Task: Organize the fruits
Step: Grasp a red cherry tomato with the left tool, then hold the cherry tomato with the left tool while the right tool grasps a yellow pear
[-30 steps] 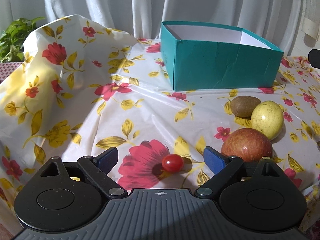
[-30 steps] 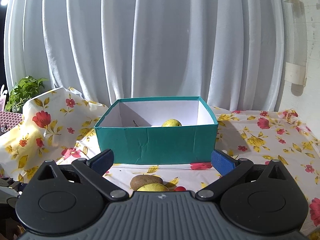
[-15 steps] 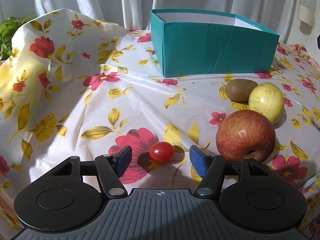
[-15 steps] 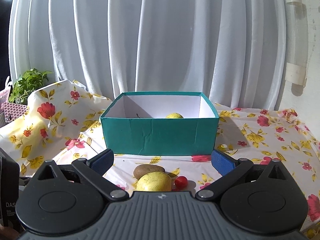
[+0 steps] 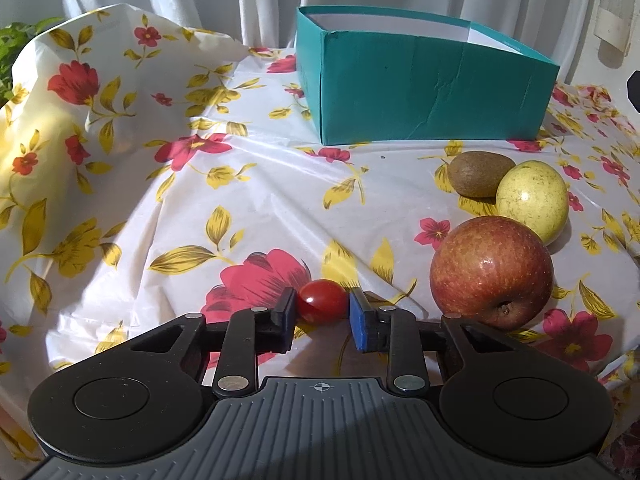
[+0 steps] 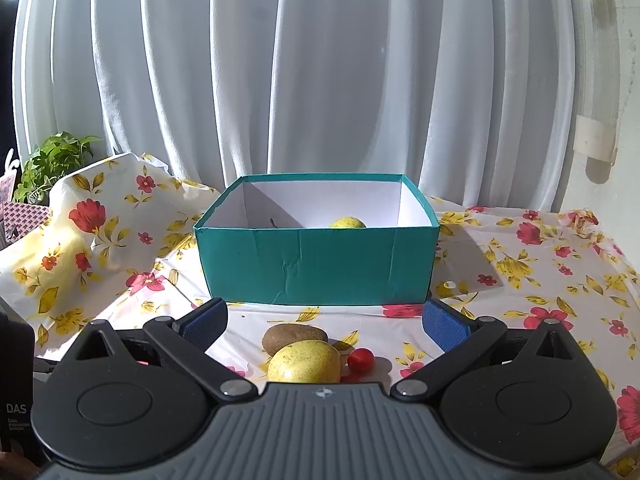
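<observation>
My left gripper (image 5: 322,312) is shut on a small red cherry tomato (image 5: 322,301) low over the floral tablecloth. To its right lie a red apple (image 5: 491,271), a yellow fruit (image 5: 532,200) and a brown kiwi (image 5: 480,174). The teal box (image 5: 424,96) stands behind them. My right gripper (image 6: 324,322) is open and empty, held above the kiwi (image 6: 294,336), the yellow fruit (image 6: 304,366) and another cherry tomato (image 6: 361,360). The teal box (image 6: 316,268) holds one yellow fruit (image 6: 348,223).
The floral tablecloth (image 5: 168,184) bulges up at the far left. A potted green plant (image 6: 52,164) stands beyond that bulge. White curtains (image 6: 320,80) hang behind the table. A white bottle holder (image 6: 596,136) hangs on the right wall.
My left gripper came down and forward around the cherry tomato and its jaws closed on it. My right gripper rose and drew back a little, still open.
</observation>
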Demonstrator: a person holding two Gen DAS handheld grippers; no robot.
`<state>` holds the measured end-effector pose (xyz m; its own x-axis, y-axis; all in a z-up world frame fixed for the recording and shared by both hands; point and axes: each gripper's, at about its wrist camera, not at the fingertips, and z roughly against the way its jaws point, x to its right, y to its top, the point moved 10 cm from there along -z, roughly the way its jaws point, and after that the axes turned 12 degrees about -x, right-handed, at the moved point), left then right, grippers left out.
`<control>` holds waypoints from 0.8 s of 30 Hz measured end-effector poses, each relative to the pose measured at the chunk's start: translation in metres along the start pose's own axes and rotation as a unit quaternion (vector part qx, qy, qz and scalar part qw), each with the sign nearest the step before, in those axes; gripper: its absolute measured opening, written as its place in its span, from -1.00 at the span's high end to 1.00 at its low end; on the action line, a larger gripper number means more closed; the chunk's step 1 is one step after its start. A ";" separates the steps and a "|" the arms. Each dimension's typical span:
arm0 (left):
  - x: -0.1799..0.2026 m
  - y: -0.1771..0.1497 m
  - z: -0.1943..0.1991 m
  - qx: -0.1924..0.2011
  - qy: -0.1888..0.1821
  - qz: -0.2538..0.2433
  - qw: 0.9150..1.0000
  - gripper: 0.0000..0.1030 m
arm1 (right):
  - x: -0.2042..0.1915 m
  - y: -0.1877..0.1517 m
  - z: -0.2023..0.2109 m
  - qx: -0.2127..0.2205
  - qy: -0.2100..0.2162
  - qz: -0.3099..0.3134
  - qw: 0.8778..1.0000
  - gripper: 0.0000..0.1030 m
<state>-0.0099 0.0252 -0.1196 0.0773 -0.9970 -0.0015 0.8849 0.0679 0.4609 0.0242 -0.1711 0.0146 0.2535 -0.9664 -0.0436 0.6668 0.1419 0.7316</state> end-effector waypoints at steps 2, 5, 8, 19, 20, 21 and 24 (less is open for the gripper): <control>-0.001 0.000 0.000 -0.002 -0.005 0.002 1.000 0.41 | 0.000 0.000 -0.002 -0.003 -0.002 -0.001 1.000 -1.00; -0.004 0.003 0.005 0.000 -0.008 0.012 1.000 0.41 | 0.000 -0.003 -0.005 -0.008 -0.007 0.002 1.000 -1.00; -0.008 0.013 0.022 0.020 -0.008 0.017 1.000 0.41 | 0.001 -0.006 -0.009 -0.012 -0.020 0.008 1.000 -1.00; -0.011 0.037 0.054 0.051 0.000 0.023 0.998 0.41 | -0.002 -0.029 -0.053 -0.057 -0.031 0.009 0.998 -1.00; -0.012 0.037 0.053 0.047 0.000 0.025 0.999 0.41 | -0.004 -0.032 -0.058 -0.061 -0.028 0.009 0.998 -1.00; -0.012 0.037 0.052 0.046 0.000 0.027 0.999 0.41 | -0.005 -0.034 -0.064 -0.065 -0.027 0.010 0.997 -1.00; -0.014 0.037 0.052 0.043 0.000 0.030 0.999 0.41 | -0.012 -0.041 -0.080 -0.079 -0.024 0.018 0.996 -0.99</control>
<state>-0.0019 0.0394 -0.0563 0.1290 -0.9912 0.0282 0.8361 0.1240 0.5343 0.0499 -0.1480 -0.0698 0.2480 -0.9686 0.0169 0.7601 0.2054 0.6165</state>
